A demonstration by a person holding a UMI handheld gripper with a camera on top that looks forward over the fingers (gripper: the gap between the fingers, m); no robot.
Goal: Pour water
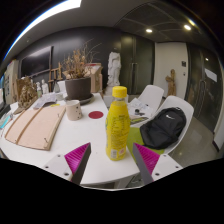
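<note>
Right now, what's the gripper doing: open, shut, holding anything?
Gripper: open, holding nothing. The bottle stands on the table between the fingers, with a gap at either side.

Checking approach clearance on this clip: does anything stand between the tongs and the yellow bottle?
Nothing visible does. The yellow bottle stands upright on the white table, just ahead of the open tongs and roughly centred on their gap. The cup and red coaster lie beyond, off to the side.

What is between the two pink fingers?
In the gripper view, a yellow bottle stands on the white table between the fingers of the hand-held gripper. There are gaps at both sides, so it is open.
</note>
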